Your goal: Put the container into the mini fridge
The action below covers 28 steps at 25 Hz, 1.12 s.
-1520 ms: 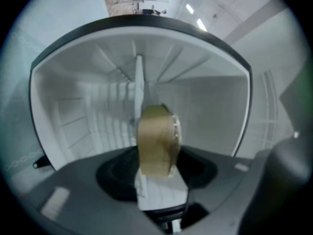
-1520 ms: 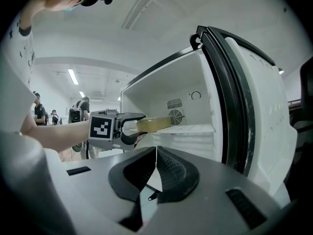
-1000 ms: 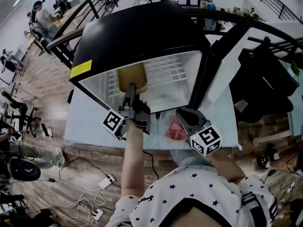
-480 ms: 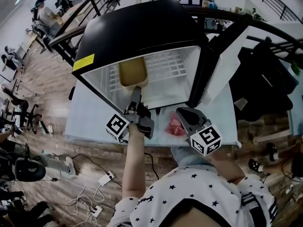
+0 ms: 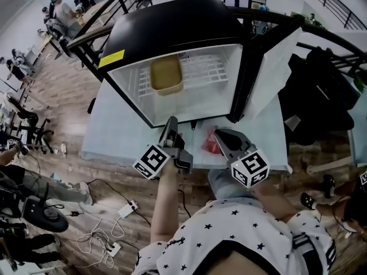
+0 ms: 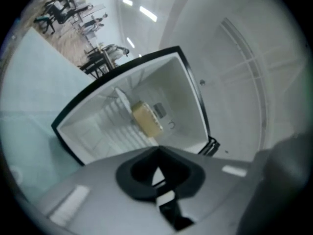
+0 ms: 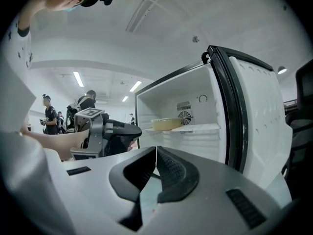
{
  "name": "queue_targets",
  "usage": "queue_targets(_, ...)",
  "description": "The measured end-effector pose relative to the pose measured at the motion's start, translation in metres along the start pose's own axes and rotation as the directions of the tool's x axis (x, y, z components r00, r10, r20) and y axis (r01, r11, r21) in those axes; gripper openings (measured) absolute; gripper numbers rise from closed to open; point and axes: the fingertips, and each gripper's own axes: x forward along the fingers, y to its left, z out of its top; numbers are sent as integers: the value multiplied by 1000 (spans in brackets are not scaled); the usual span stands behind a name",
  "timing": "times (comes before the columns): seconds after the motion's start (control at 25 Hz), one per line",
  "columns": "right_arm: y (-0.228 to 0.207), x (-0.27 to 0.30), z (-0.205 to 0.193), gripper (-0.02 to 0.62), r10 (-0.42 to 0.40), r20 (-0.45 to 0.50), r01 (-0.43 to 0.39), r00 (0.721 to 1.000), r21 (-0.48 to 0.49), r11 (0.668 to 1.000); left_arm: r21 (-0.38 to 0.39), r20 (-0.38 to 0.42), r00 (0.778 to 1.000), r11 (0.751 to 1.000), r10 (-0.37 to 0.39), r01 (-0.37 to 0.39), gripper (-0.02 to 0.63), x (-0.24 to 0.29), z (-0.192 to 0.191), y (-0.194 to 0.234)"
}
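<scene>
The tan container (image 5: 166,75) sits on the upper wire shelf inside the open black mini fridge (image 5: 172,33), free of both grippers. It also shows in the left gripper view (image 6: 146,120) and the right gripper view (image 7: 166,124). My left gripper (image 5: 171,121) is outside the fridge over the table, pointing at the opening, jaws shut and empty (image 6: 157,154). My right gripper (image 5: 221,135) hangs over the table's front edge beside it, jaws shut with nothing between them (image 7: 156,150).
The fridge door (image 5: 269,73) is swung wide open to the right. A red crumpled thing (image 5: 209,148) lies on the pale table (image 5: 120,136) under the right gripper. Black railings, a dark chair and people stand round the table.
The left gripper has drawn back out of the fridge toward the table's front edge, leaving the container on the shelf, and its jaws have closed. The right gripper has stayed put.
</scene>
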Motion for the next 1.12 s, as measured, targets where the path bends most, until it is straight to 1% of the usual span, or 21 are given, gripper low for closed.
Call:
queue_targets(0.12, 10, -6, -3, 21, 11, -4, -11, 1000, -1, 1000, 72, -6, 1000, 997, 23, -22, 6, -18, -9, -1)
queue_targets(0.24, 19, -12, -5, 21, 20, -11, -20, 1000, 2, 1000, 166, -15, 999, 985, 49, -46, 5, -37, -17, -3)
queue_targets(0.4, 32, -22, -10, 21, 29, -20, -29, 999, 14, 999, 280, -29, 996, 957, 89, -78, 5, -61, -30, -9)
queue_targets(0.6, 47, -34, -16, 21, 40, -31, -39, 999, 19, 999, 374, -53, 987, 919, 154, -123, 5, -91, -53, -5)
queue_targets(0.72, 57, -44, -19, 21, 51, -36, -51, 998, 14, 999, 418, -60, 980, 896, 190, -148, 5, -108, -68, -2)
queue_targets(0.84, 64, -54, -21, 21, 57, -41, -56, 998, 13, 998, 446, -77, 975, 882, 209, -154, 5, -121, -83, -3)
queue_targets(0.96, 69, -63, -24, 21, 60, -44, -60, 997, 13, 998, 464, -91, 971, 872, 222, -155, 5, -132, -98, -3)
queue_targets(1.12, 72, -73, -29, 21, 60, -47, -60, 997, 14, 998, 479, -112, 968, 866, 226, -146, 5, -141, -113, -7)
